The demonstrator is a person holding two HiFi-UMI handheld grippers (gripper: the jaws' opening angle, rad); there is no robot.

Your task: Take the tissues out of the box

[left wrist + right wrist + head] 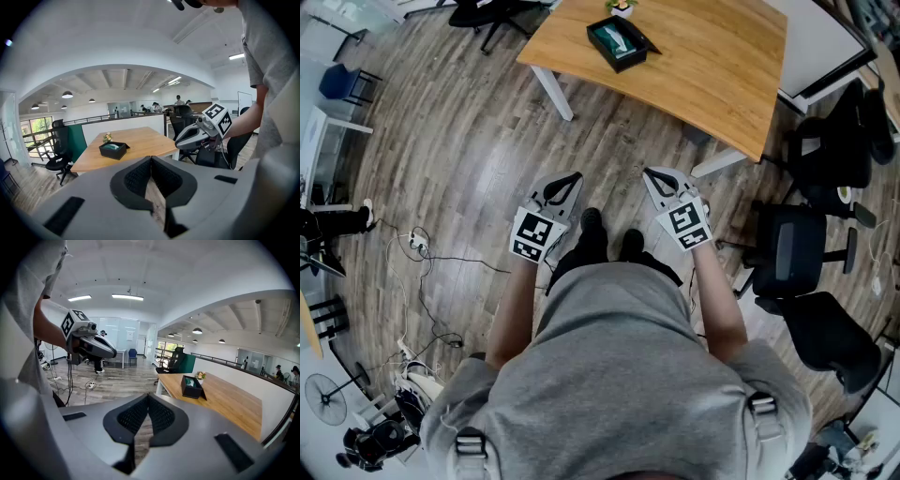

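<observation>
A black tissue box with a teal inside and a white tissue showing lies on the wooden table, far ahead of me. It also shows small in the left gripper view, tissue box, and in the right gripper view, tissue box. My left gripper and right gripper are held side by side in front of my body, over the floor, well short of the table. Both are shut with nothing between the jaws. From the left gripper view I see the right gripper; from the right gripper view, the left gripper.
A small potted flower stands behind the box. Black office chairs stand at the right of the table, another chair at its far left. Cables and a power strip lie on the wood floor to my left.
</observation>
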